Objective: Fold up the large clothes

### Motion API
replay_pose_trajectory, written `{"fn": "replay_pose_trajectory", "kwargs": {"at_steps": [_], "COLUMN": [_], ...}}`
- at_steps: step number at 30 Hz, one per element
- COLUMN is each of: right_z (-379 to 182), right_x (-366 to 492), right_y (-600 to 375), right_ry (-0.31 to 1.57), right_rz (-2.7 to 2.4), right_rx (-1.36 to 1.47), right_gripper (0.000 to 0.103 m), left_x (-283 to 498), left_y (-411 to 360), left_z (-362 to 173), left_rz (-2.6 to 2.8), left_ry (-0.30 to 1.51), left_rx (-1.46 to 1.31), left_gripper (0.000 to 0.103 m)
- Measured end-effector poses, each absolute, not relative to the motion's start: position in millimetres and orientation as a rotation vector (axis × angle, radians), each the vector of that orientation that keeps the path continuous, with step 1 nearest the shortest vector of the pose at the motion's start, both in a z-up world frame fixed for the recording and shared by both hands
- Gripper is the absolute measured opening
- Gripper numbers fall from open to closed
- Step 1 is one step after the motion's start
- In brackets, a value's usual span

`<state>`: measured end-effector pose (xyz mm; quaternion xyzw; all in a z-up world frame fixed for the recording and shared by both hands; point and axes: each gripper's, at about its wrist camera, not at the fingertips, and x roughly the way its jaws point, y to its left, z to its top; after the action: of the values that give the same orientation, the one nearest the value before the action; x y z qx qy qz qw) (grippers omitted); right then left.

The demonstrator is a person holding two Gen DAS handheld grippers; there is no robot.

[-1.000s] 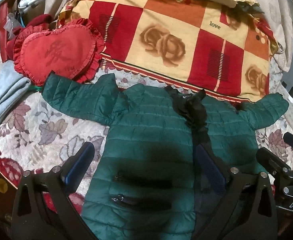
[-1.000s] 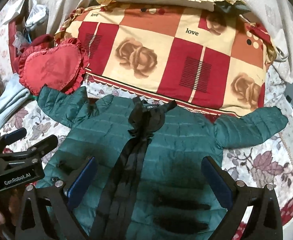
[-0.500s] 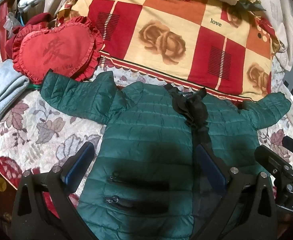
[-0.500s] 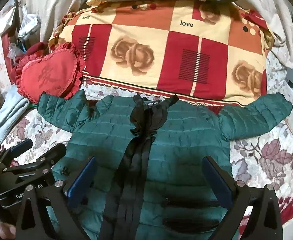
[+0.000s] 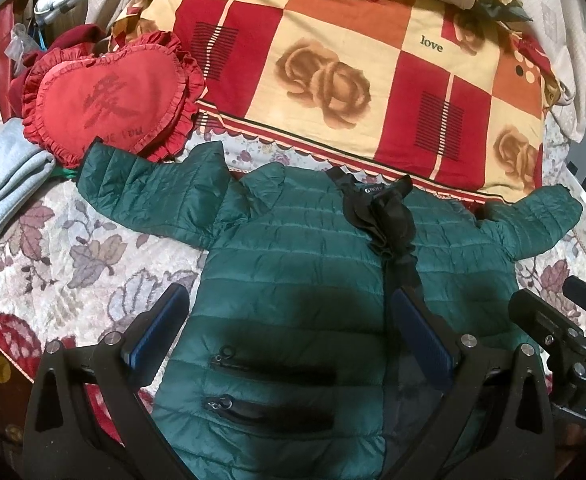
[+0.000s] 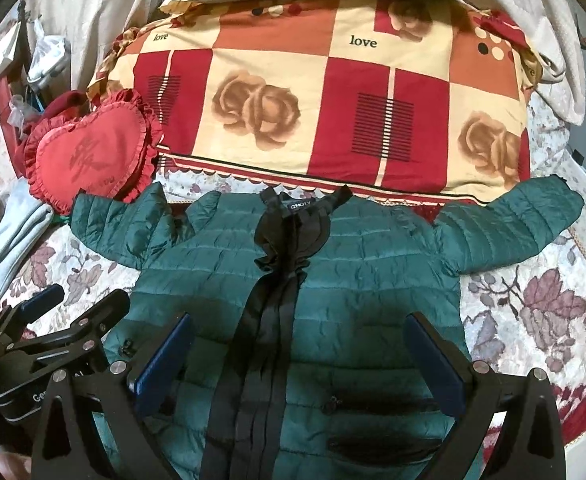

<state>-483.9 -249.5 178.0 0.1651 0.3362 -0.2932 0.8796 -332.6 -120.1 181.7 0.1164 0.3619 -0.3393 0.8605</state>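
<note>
Green quilted down jacket (image 5: 293,280) laid front-up and zipped on the floral bedspread (image 5: 73,248), collar toward the head edge of the bed, where the checked rose-print quilt (image 5: 333,80) is piled. Both sleeves are spread outward; the left sleeve (image 5: 149,196) ends just beside the red heart-shaped cushion (image 5: 109,108), and the right sleeve (image 6: 513,220) reaches toward the bed's right edge. A grey garment (image 5: 9,184) lies at the left edge.

Left gripper (image 5: 289,324) and right gripper (image 6: 297,344) hover over the jacket's lower body, fingers spread wide and holding nothing.

Compared with one second ago, both views take in more of the jacket and the pillows sit lower in frame, suggesting the grippers have drawn back and risen slightly. The jacket itself has not shifted. Judged from this, spreading is complete and no fold has begun; a sleeve is the likely first target.
</note>
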Motion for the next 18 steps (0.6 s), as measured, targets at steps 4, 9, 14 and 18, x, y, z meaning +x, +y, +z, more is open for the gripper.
{"fn": "replay_pose_trajectory", "kwargs": {"at_steps": [4,9,14,18], "right_z": [176.0,173.9,172.1,170.2], "right_x": [-484.2,-484.5,-484.9,-485.1], "right_y": [-253.4,-254.8,-254.5,-255.9], "right_ry": [0.704,0.707,0.705,0.707], "right_rz": [-0.611,-0.613,-0.614,-0.620], "right_rx": [0.352,0.357,0.369,0.370], "right_gripper": [0.103,0.103,0.103,0.103], "left_x": [-331.9,-331.6,-331.6,-330.8], "left_y": [-120.1,-121.2,-121.2,-121.8], "left_z": [182.1,181.3,181.7,180.4], "left_rz": [-0.710,-0.708,-0.710,-0.708], "left_ry": [0.759,0.759,0.761,0.766], "left_rx": [0.241,0.242,0.243,0.242], "left_gripper": [0.102,0.102,0.102,0.102]}}
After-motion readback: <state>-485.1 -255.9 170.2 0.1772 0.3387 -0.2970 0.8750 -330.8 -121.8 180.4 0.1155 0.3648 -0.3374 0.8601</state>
